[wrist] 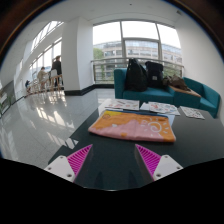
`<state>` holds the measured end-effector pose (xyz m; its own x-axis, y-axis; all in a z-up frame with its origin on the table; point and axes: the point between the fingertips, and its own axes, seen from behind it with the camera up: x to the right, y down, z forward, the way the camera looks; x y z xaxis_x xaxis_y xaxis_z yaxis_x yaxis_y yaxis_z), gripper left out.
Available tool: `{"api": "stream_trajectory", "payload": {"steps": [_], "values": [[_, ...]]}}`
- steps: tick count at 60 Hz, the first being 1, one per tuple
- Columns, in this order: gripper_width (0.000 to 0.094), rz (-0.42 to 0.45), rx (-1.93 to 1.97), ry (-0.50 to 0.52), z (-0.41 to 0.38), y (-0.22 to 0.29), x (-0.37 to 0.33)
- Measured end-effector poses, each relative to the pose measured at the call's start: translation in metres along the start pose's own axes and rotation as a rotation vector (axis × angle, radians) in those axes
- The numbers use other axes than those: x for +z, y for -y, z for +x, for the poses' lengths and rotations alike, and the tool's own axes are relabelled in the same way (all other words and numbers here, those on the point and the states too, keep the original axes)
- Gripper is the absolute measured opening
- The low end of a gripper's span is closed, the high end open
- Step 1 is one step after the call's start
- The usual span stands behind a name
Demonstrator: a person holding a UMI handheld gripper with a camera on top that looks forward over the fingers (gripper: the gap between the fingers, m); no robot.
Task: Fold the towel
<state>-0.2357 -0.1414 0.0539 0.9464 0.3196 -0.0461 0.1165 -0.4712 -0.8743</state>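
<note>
The towel [132,126] lies flat on the dark surface [110,158] just beyond the tongs [112,160], its long axis running crosswise to them. It looks orange-pink with a rumpled near edge (already folded, apparently). The tongs are released, gripping nothing. A teal sofa [165,88] stands beyond.

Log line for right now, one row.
phase: approach | gripper: open, empty | towel: flat on table, ahead of gripper, untouched | fold: not yet begun
</note>
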Motion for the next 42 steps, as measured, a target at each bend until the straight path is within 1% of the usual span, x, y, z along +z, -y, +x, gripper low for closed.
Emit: {"api": "stream_trajectory", "payload": {"steps": [4,5,7,13,17,19,21,23,30,32,34,35,36,38,40,42], "values": [[0.0845,0.006,-0.003,-0.005,-0.011,0.015,0.027],[0.0843,0.006,-0.006,-0.005,-0.019,0.026,0.043],[0.0838,0.003,-0.010,-0.007,-0.025,0.033,0.060],[0.0779,0.008,-0.031,-0.017,-0.046,0.059,0.112],[0.0710,0.008,-0.050,-0.033,-0.054,0.068,0.136],[0.0651,0.004,-0.055,-0.049,-0.053,0.076,0.163],[0.0595,-0.012,-0.058,-0.066,-0.053,0.076,0.176],[0.0559,-0.047,-0.061,-0.079,-0.053,0.073,0.186],[0.0483,-0.127,-0.062,-0.120,-0.048,0.063,0.218],[0.0463,-0.149,-0.052,-0.115,-0.048,0.057,0.220],[0.0463,-0.177,-0.049,-0.105,-0.050,0.050,0.223],[0.0463,-0.185,-0.056,-0.100,-0.052,0.048,0.223],[0.0449,-0.170,-0.066,-0.102,-0.051,0.052,0.224],[0.0426,-0.176,-0.093,-0.111,-0.056,0.053,0.224],[0.0371,-0.169,-0.116,-0.103,-0.055,0.051,0.224],[0.0280,-0.170,-0.122,-0.089,-0.060,0.049,0.225]]}}
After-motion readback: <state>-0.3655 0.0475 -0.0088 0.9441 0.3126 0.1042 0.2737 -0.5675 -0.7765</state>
